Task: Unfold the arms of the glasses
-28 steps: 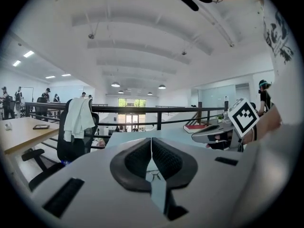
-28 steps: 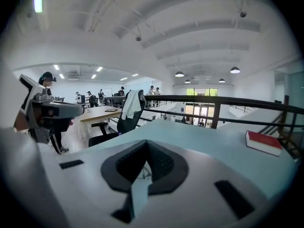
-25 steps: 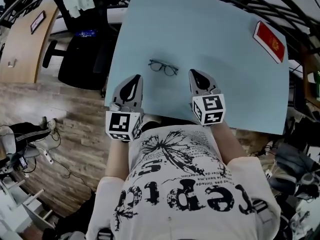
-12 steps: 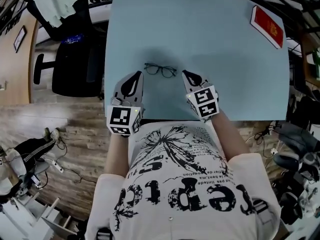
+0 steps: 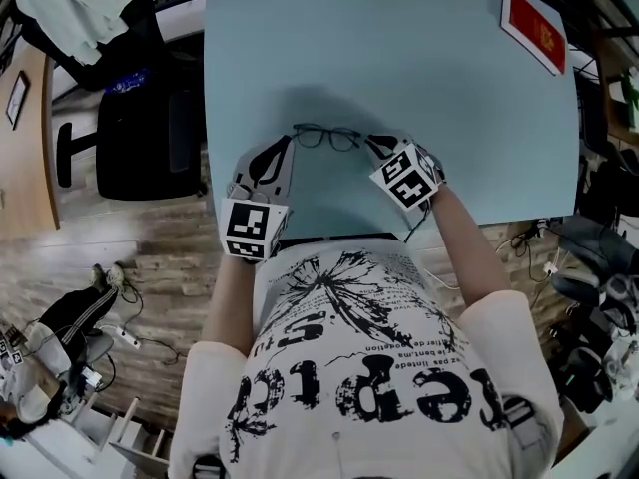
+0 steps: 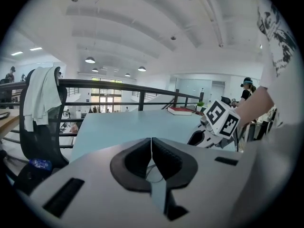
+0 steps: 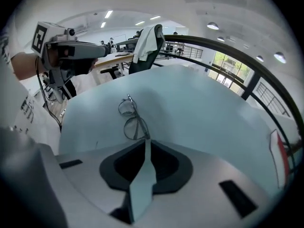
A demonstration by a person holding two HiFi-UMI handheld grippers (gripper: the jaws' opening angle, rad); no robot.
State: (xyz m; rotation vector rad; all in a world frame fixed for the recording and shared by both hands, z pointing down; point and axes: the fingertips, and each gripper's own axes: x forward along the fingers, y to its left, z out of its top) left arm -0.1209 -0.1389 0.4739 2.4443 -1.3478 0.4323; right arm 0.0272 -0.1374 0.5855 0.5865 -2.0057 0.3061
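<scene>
The folded glasses (image 5: pixel 324 138) lie on the blue table (image 5: pixel 399 68) between the left gripper (image 5: pixel 287 143) and the right gripper (image 5: pixel 372 144), both closed on nothing visible, so I would steady the frame with one tip and gently hook an arm outward with the other.

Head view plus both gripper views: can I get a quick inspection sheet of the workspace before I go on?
Surface: pale blue table, bare round the glasses.
Job's things: glasses lying near the table's near edge, arms apparently folded.
Clutter: red book at the far right corner.
Grippers: left gripper and right gripper both have jaws together, tips at either end of the glasses; a grip cannot be confirmed.
Cables: loose leads on the floor at left.
Surroundings: black chair with a pale cloth over it, wooden floor.
</scene>
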